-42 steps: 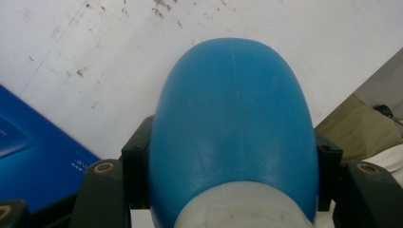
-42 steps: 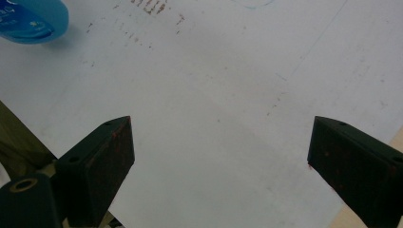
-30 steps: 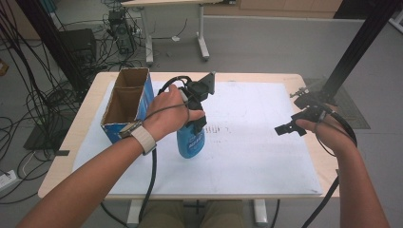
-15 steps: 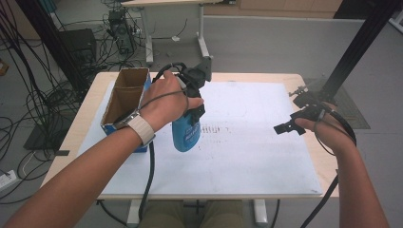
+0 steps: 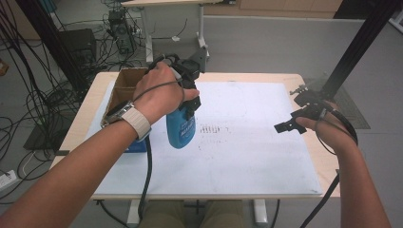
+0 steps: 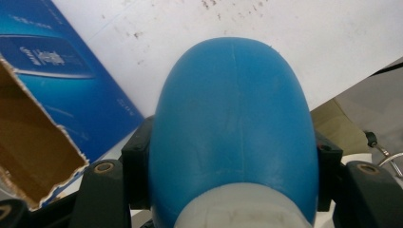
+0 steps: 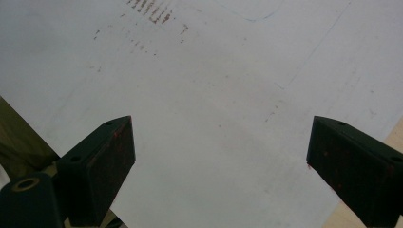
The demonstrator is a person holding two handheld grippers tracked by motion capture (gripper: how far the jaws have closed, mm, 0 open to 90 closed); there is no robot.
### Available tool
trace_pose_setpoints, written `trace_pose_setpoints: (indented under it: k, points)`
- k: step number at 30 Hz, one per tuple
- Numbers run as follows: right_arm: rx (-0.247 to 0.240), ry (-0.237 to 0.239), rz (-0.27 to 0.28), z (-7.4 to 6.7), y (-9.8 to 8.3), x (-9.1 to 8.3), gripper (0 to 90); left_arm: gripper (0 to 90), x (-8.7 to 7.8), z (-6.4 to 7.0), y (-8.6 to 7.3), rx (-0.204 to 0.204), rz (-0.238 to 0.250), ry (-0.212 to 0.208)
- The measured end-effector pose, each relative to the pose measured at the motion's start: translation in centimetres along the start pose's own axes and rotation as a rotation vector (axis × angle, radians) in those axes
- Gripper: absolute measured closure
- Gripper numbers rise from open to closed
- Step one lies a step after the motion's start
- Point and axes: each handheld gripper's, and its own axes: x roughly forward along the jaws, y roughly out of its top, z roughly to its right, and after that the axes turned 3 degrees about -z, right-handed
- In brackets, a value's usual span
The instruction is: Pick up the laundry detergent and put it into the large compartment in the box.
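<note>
Near the counter's (image 5: 266, 199) left edge, beside an open cardboard box (image 5: 124, 90), the left claw (image 5: 189, 97) is clamped on a blue plastic bottle (image 5: 181, 128), hanging clear of the white sheet. Smooth, rounded and probably light, it could slip; gripping the shoulder suits. The right claw (image 5: 291, 124) is apart, empty.

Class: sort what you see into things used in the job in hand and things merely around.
In use: blue bottle, clamped in left gripper; open cardboard box beside it.
Merely around: right gripper, open over white board; floor cables.
</note>
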Motion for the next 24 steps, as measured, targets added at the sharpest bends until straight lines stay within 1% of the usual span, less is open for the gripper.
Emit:
trace_pose_setpoints:
  k: [5, 10, 15, 18, 24]
  points:
    - [-0.003, -0.001, -0.002, 0.0, -0.1, 0.0, 8.8, 38.1, -1.3, -0.8, -0.4, -0.024, 0.008, -0.021]
    - [-0.009, -0.001, 0.002, 0.0, 0.0, -0.1, 9.0, 38.1, -2.6, -1.4, -0.8, -0.053, 0.016, -0.027]
    - [-0.020, -0.009, 0.002, -0.2, 0.1, -0.6, 9.0, 38.1, -4.0, -2.7, -1.4, -0.086, 0.015, -0.051]
    - [-0.021, -0.018, 0.005, -0.2, 0.0, -1.1, 9.0, 38.1, -4.8, -3.1, -1.6, -0.096, 0.006, -0.043]
    - [-0.023, -0.025, 0.005, -0.2, 0.0, -1.5, 9.0, 38.1, -6.5, -4.2, -2.3, -0.138, 0.010, -0.036]
